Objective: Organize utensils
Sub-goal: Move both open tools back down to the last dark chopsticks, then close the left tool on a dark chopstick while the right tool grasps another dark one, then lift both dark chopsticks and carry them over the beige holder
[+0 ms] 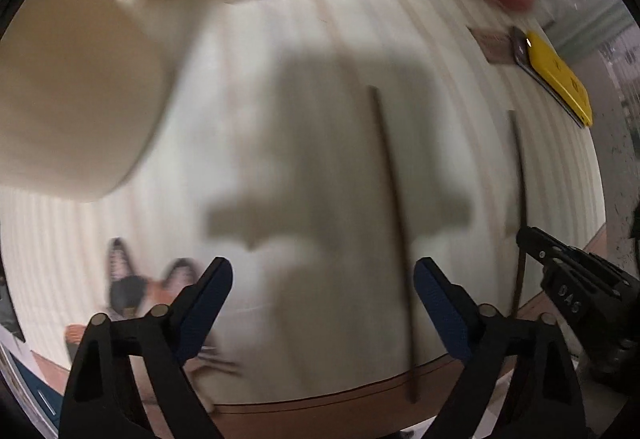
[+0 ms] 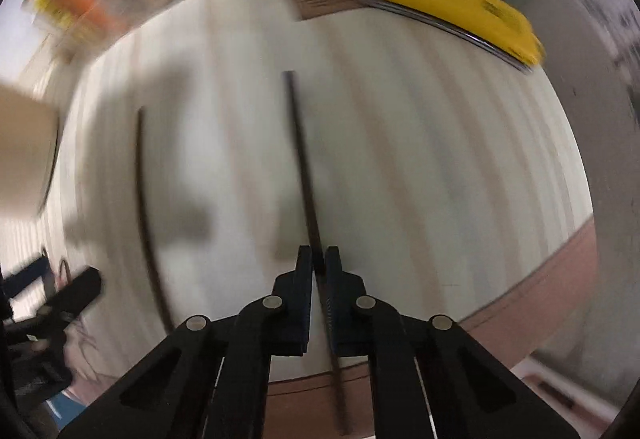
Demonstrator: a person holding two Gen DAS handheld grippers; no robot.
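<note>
Two thin dark chopsticks lie well apart and roughly parallel on a pale striped mat that covers the counter (image 1: 304,405).

The right tool (image 2: 319,259) points down with its jaws closed narrowly on one chopstick (image 2: 301,143), pinching it near its lower third; the stick runs on below the pads past the counter edge.

The left tool (image 1: 322,271) hangs above the mat with its jaws wide and nothing between them. The other chopstick (image 1: 390,199) lies just inside its right finger (image 1: 440,299), not yet centred in the gap.

A large beige container (image 1: 76,87) stands to the left, probably the holder. A yellow flat object (image 1: 560,79) sits at the far right.

The sticks look light, stiff and smooth, so they may roll or pivot in a pinch. A hold nearer the middle would likely balance better.
</note>
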